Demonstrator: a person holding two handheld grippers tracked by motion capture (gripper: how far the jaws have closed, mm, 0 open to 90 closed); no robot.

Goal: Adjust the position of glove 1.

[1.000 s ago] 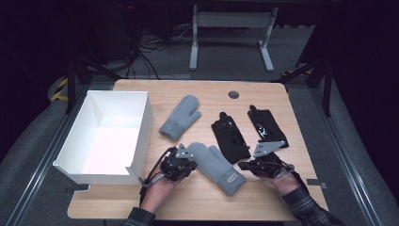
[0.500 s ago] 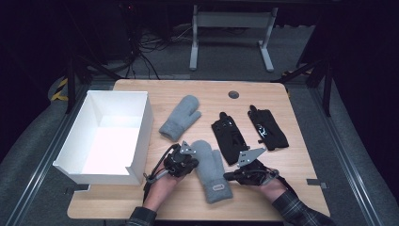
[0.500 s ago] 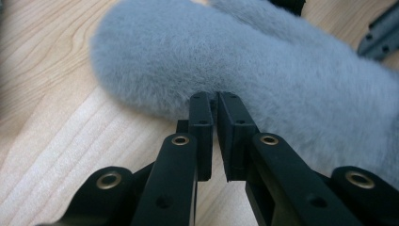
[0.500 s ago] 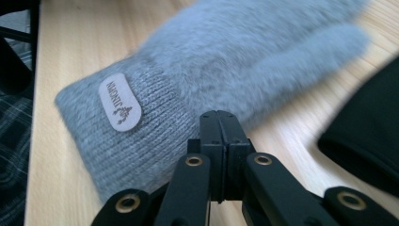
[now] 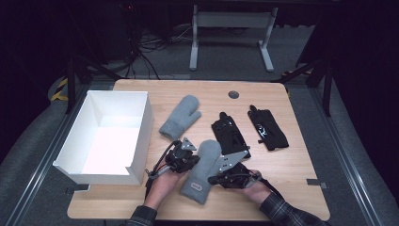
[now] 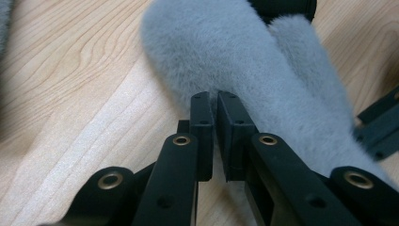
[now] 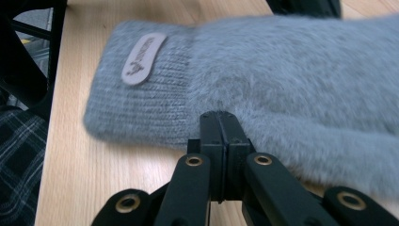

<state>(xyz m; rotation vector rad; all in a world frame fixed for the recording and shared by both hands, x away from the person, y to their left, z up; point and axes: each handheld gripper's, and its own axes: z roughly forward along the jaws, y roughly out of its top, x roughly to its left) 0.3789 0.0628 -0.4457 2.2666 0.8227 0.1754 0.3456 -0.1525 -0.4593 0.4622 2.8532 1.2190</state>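
High view: both tongs flank a fluffy grey knitted mitten (image 5: 203,169) on the wooden desk (image 5: 291,165). Left tongs (image 6: 215,101) pinch its edge. Right tongs (image 7: 219,117) are pressed together against its side.

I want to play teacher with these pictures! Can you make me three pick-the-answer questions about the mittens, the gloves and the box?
1. Where is the white box?
A. At the table's left side
B. At the table's right side
C. On the floor

2. How many grey mittens are on the table?
A. One
B. Two
C. Four

3. How do the left gripper's jaws stand?
A. Wide open
B. Closed at the near mitten's edge
C. Holding a black glove

Answers: 1 A, the high view shows the box left of the mittens. 2 B, the near mitten and the far mitten. 3 B, the left gripper view shows the jaws together against the grey fur.
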